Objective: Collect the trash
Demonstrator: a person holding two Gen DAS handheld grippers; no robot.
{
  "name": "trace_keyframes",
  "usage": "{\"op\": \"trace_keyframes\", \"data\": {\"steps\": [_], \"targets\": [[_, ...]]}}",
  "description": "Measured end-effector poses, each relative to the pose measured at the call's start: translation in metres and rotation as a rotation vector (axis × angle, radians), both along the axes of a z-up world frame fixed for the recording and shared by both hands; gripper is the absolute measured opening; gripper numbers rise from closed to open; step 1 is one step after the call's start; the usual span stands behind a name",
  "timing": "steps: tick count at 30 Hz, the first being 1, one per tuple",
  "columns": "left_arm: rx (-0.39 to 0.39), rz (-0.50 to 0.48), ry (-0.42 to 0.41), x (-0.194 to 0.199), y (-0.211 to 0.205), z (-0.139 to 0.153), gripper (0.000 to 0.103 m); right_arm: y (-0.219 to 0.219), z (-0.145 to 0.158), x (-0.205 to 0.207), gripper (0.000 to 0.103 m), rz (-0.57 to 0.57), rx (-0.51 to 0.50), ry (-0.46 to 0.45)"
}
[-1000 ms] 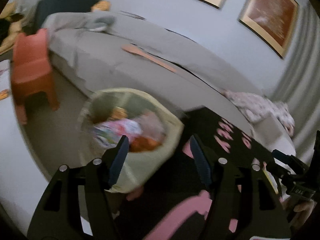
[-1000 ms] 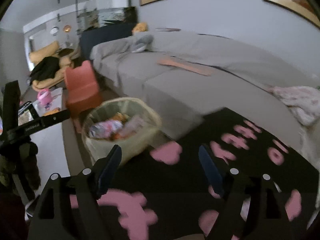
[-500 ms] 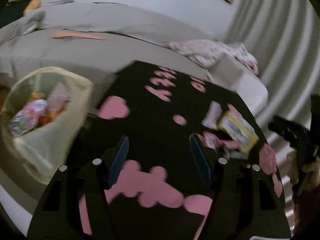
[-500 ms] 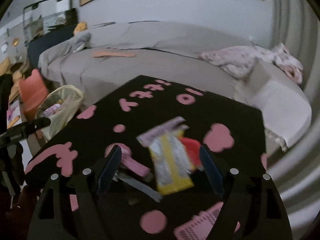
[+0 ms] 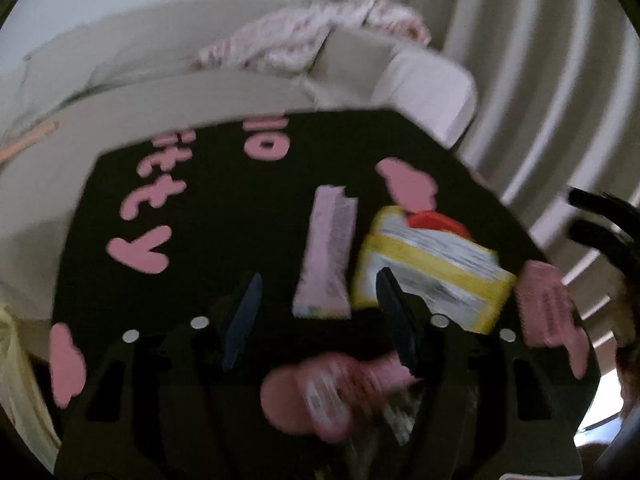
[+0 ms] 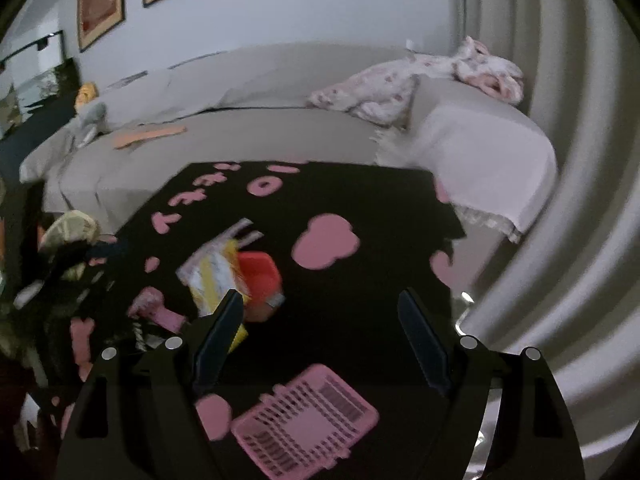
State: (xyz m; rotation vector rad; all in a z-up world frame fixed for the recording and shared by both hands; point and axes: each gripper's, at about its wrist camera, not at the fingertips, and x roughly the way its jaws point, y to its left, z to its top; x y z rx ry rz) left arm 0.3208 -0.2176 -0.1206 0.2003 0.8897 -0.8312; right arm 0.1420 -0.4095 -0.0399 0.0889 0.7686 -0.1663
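Several wrappers lie on a black table cover (image 5: 224,216) printed with pink shapes. A lavender wrapper (image 5: 326,256) lies flat, and a yellow-and-white packet (image 5: 432,268) lies over a red piece (image 5: 436,222). My left gripper (image 5: 320,320) hovers just over the lavender wrapper's near end; its jaws are closing and no pad presses on anything. A blurred pink wrapper (image 5: 340,392) lies under it. My right gripper (image 6: 320,336) is open above bare cover, with the yellow packet (image 6: 216,276) and red piece (image 6: 260,280) by its left finger.
A grey sofa (image 6: 280,136) wraps behind the table, with a flowered blanket (image 6: 400,84) on it. Pale curtains (image 6: 560,160) hang at the right. The pale yellow trash bag (image 6: 68,226) stands off the table's left side. The right gripper's black frame (image 5: 600,220) shows at the right edge.
Both views swung right, away from the filled trash bag and over the table's wrappers. The left gripper dropped closer to the lavender wrapper and its jaws narrowed a little.
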Motion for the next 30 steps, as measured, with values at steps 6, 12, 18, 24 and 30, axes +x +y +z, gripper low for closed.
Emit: {"op": "trace_keyframes", "data": {"steps": [6, 12, 18, 24, 30], "targets": [[0.101, -0.013, 0.064, 0.021, -0.034, -0.029, 0.032, -0.016, -0.009, -0.003, 0.076, -0.049, 0.008, 0.027], [0.040, 0.019, 0.081, 0.001, -0.016, -0.024, 0.020, -0.006, -0.011, -0.003, 0.076, 0.013, 0.001, 0.009], [-0.025, 0.137, 0.060, -0.027, 0.037, 0.001, 0.020, 0.028, -0.014, -0.001, 0.076, 0.155, 0.002, -0.003], [-0.062, 0.291, 0.052, -0.056, 0.098, 0.013, 0.020, 0.070, -0.020, 0.005, 0.076, 0.300, -0.003, 0.030], [-0.109, 0.426, 0.057, -0.077, 0.150, 0.010, 0.020, 0.084, -0.023, 0.036, 0.076, 0.311, -0.063, 0.058]]}}
